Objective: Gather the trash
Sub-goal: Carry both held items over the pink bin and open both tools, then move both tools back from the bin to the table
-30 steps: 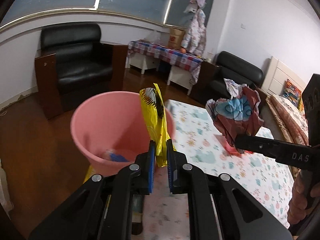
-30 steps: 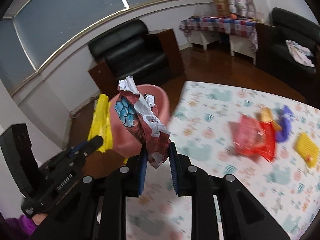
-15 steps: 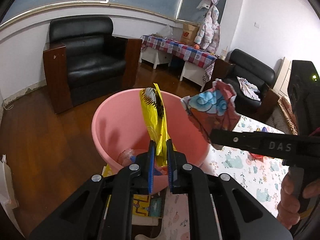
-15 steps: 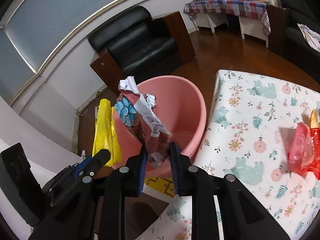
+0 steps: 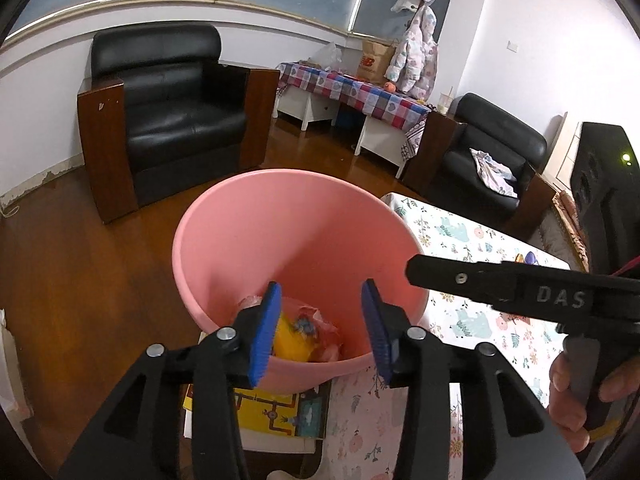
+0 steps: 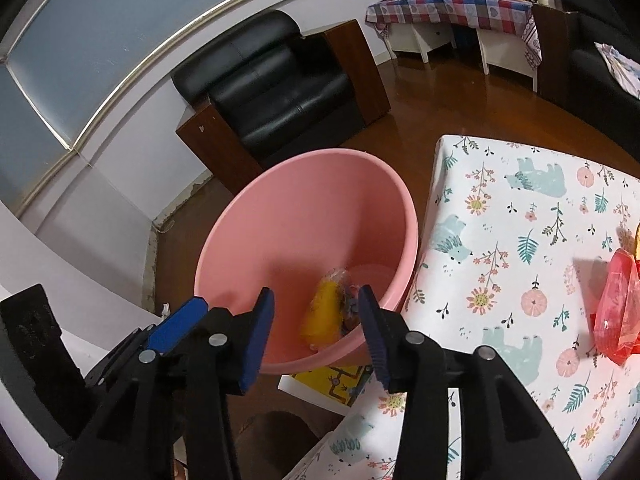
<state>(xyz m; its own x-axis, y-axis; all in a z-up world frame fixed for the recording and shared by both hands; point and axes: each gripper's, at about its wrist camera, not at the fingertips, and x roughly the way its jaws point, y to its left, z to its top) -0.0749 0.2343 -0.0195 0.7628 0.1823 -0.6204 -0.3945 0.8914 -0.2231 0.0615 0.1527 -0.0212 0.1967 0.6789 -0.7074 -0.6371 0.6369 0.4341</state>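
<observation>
A pink bucket (image 5: 248, 216) (image 6: 256, 224) stands on the floor beside the table. Both grippers hover over its near rim. My left gripper (image 5: 320, 320) has its jaws opening, with nothing between the blue pads. My right gripper (image 6: 316, 324) is likewise opening and holds nothing; its finger (image 5: 500, 280) crosses the left wrist view. Down in the bucket lie a yellow wrapper (image 5: 290, 340) (image 6: 324, 312) and other crumpled wrappers (image 5: 324, 330). A red wrapper (image 6: 618, 312) lies on the table at the right.
The table wears a floral cloth (image 6: 520, 240). A yellow printed box (image 5: 280, 412) sits under the bucket's near side. A black armchair (image 5: 168, 108) stands behind on the wood floor, and another black chair (image 5: 488, 160) to the right. A hand (image 5: 576, 396) grips the right tool.
Both grippers have opened over the bucket. The yellow wrapper left the left jaws and the crumpled patterned wrapper left the right jaws; both dropped into the bucket.
</observation>
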